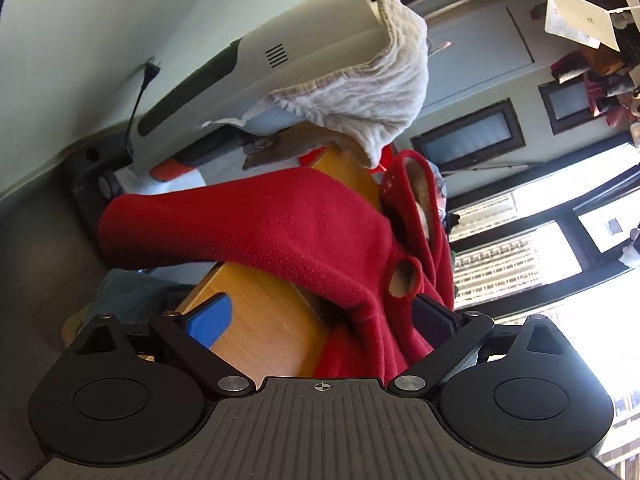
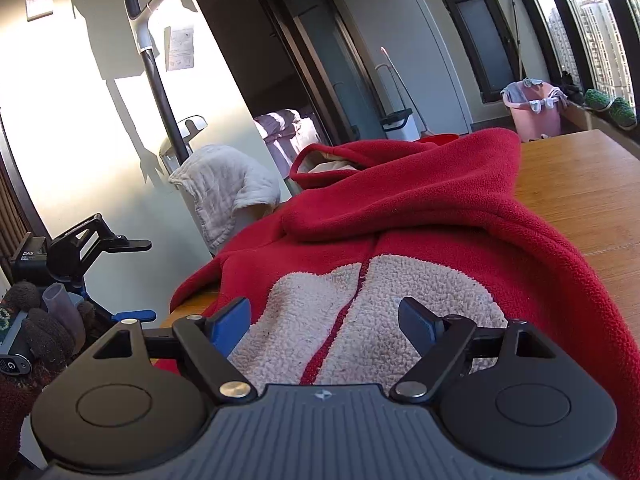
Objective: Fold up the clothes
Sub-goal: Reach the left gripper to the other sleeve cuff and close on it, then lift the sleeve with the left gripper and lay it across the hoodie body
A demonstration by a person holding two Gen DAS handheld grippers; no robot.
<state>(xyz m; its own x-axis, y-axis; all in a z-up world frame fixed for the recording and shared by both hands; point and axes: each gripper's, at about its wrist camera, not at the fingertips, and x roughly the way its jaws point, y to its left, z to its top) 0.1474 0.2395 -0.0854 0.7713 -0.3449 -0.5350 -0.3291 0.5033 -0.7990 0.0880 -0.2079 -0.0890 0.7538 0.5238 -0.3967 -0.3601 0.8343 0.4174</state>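
Right wrist view: red fleece garment [image 2: 420,216] lies heaped on the wooden bench [image 2: 580,184], its white fuzzy lining patch at the near edge.
Right gripper [image 2: 326,320]: jaws wide apart over the white patch, gripping nothing.
Left gripper [image 1: 324,316]: jaws spread wide; red fleece hangs against the right finger [image 1: 434,318], not pinched.
Far left: white cloth [image 2: 228,188] draped over a vacuum stand.

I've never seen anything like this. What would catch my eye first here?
The bright red fleece garment sprawled over the wooden table, its white fuzzy lining showing nearest the camera. The right gripper stands open over that lining. Behind, a pale cloth drapes over a white vacuum cleaner.
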